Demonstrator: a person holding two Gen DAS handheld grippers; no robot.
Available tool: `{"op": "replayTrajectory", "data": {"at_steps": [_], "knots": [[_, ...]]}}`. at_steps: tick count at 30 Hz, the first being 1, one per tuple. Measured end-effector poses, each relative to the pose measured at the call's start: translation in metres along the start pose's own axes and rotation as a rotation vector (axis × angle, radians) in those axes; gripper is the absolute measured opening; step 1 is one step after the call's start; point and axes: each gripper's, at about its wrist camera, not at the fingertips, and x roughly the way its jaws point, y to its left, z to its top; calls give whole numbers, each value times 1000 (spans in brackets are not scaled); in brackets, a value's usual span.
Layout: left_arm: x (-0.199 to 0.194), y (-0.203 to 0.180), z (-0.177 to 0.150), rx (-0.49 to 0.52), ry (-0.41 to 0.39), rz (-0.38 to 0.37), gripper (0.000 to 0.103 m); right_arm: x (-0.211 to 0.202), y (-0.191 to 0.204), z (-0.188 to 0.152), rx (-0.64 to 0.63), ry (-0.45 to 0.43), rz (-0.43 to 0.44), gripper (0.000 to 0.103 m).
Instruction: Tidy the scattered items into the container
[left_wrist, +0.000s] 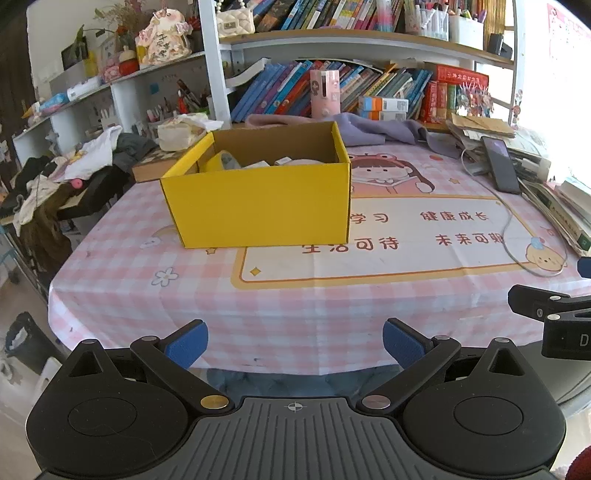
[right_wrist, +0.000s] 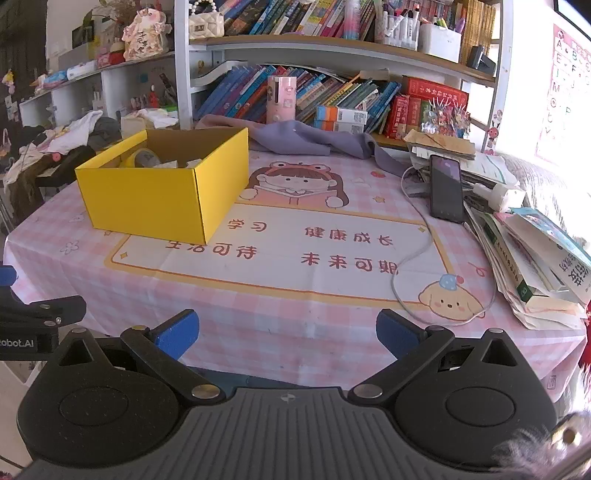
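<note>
The right tool (right_wrist: 287, 334), jaws apart, hangs near the tablecloth (right_wrist: 258, 314) edge, yellow box (right_wrist: 155, 199) beyond.

Left tongs (left_wrist: 295, 341) and right tongs (right_wrist: 288, 332) side by side, both agape, empty

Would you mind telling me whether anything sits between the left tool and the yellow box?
Nothing visible does. Only bare pink tablecloth lies between the open left tool and the yellow box; the white cable stays off to the right.

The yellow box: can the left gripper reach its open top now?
Probably yes. The left gripper is open and empty, and only bare tablecloth lies between it and the yellow box.
</note>
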Motion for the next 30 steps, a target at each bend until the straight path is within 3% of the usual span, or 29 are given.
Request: {"op": "replayTrajectory", "data": {"at_steps": [30], "knots": [[-6,-7,1,16,-11,-3,102,-2,-2,-1,-9,-6,4,103]]}}
